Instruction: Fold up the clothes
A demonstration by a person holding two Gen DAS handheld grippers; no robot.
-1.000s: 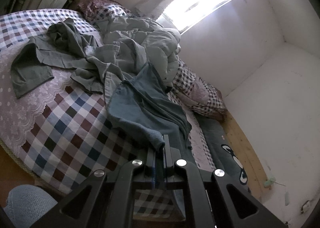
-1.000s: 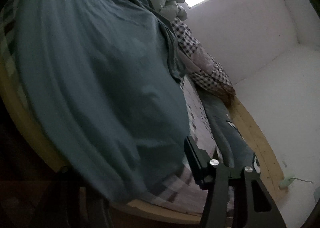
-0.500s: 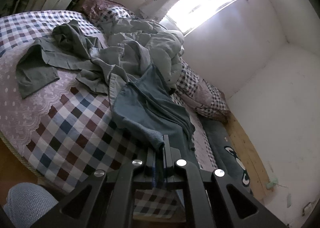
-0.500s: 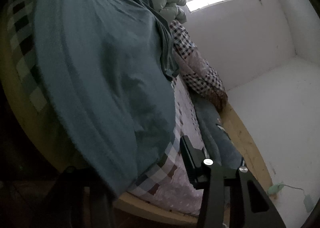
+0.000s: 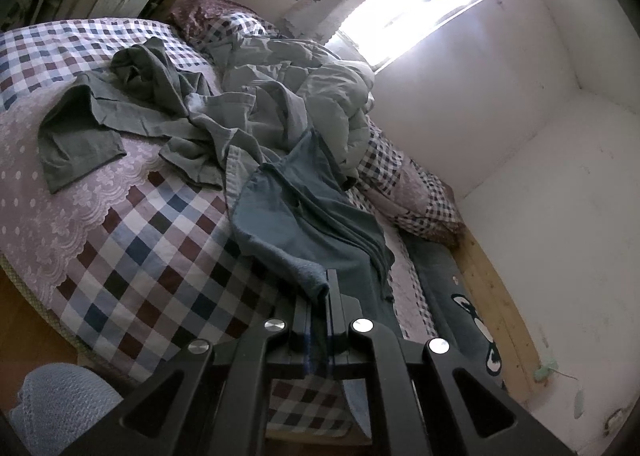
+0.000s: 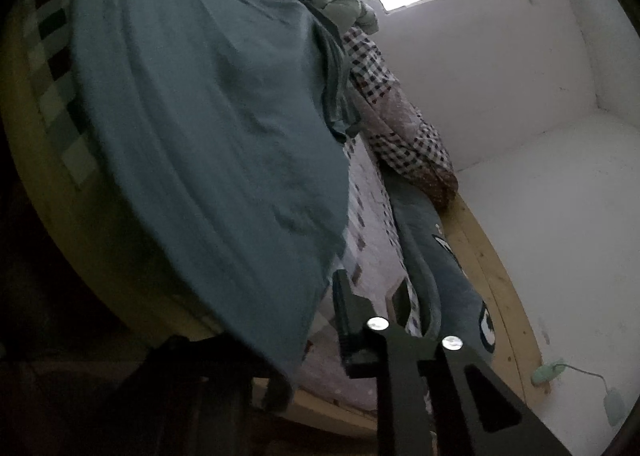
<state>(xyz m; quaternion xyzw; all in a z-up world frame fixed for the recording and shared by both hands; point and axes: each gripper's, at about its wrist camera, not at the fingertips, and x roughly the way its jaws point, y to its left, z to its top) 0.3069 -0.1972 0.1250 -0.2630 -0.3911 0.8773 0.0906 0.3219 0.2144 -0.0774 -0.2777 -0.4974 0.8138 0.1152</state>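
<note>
Counted in the left wrist view: one blue-grey garment point(image 5: 304, 216), one dark green garment point(image 5: 100, 120), one pale rumpled duvet point(image 5: 320, 96), one checked pillow point(image 5: 416, 192), one window point(image 5: 400, 4), all on or around one bed with a checked bedspread point(image 5: 152, 256).

The left gripper point(image 5: 320, 296) is clamping a bunched hem of the blue-grey garment; cloth is showing squeezed between the two closed fingers. From the fingertips the garment is running forward and slightly left across the bedspread, its far end lying against the duvet. The dark green garment is lying spread further ahead and to the left, well apart from the tool. A pale blue knitted item point(image 5: 56, 408) is sitting at the lower left, beside the gripper body.

In the right wrist view the blue-grey garment point(image 6: 208, 116) is filling most of the frame to the left of the right gripper point(image 6: 340, 296), hanging over the bed edge and covering the left finger entirely. Only the right finger point(image 6: 344, 308) is showing, so whether this tool is clenched on the cloth cannot be told. Ahead and right, a dark cartoon-printed cushion point(image 6: 440, 268) is lying along the wooden bed frame point(image 6: 492, 256).

Only the left view is showing the green garment and bedspread top; only the right view is showing a pale green object with a cord point(image 6: 548, 372) clearly, lying on the floor.
</note>
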